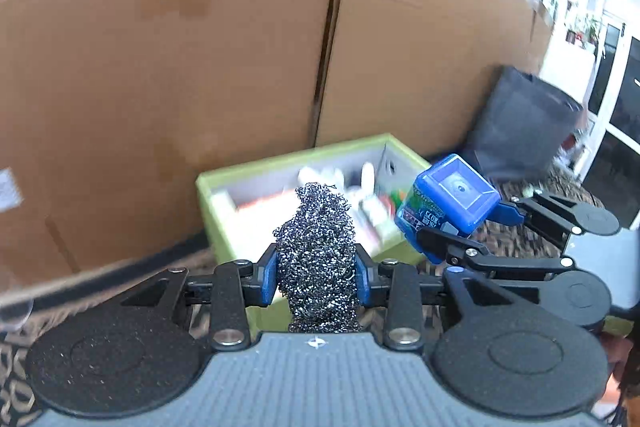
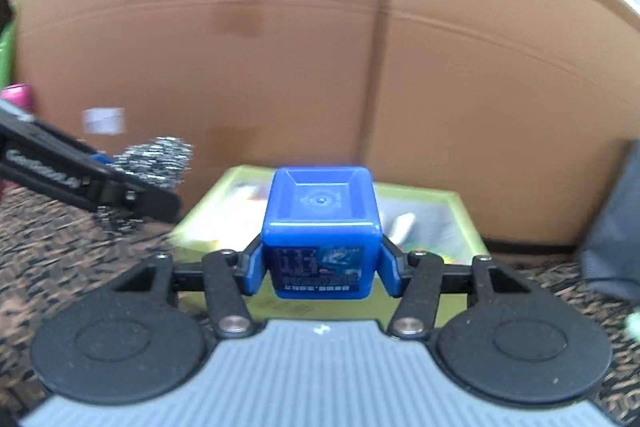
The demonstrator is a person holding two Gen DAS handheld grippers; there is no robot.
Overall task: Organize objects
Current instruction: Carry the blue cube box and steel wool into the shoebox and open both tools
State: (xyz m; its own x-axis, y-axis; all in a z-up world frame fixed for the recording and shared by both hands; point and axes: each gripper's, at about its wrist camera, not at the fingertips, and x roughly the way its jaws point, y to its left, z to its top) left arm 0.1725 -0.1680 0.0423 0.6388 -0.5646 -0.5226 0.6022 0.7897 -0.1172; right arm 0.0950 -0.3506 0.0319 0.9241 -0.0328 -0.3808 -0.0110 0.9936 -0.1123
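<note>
L claw [image 1: 316, 277] is clamped on a steel wool scrubber [image 1: 316, 251], which is squeezed between the blue pads w/ its top sticking up above them. R claw [image 2: 320, 267] is closed on a blue square container [image 2: 320, 227], gripped at both sides, lid facing the cam. Both items are held in the air, near each other, in front of and above a green box [image 1: 208, 195]. Assorted items are seen inside the box, too blurred to be named. A large cardboard box [image 1: 160, 67] is stood right behind it, and a dark grey bag [image 1: 520, 123] is leaned to the R. A patterned brown carpet [image 2: 60, 247] is seen below.
</note>
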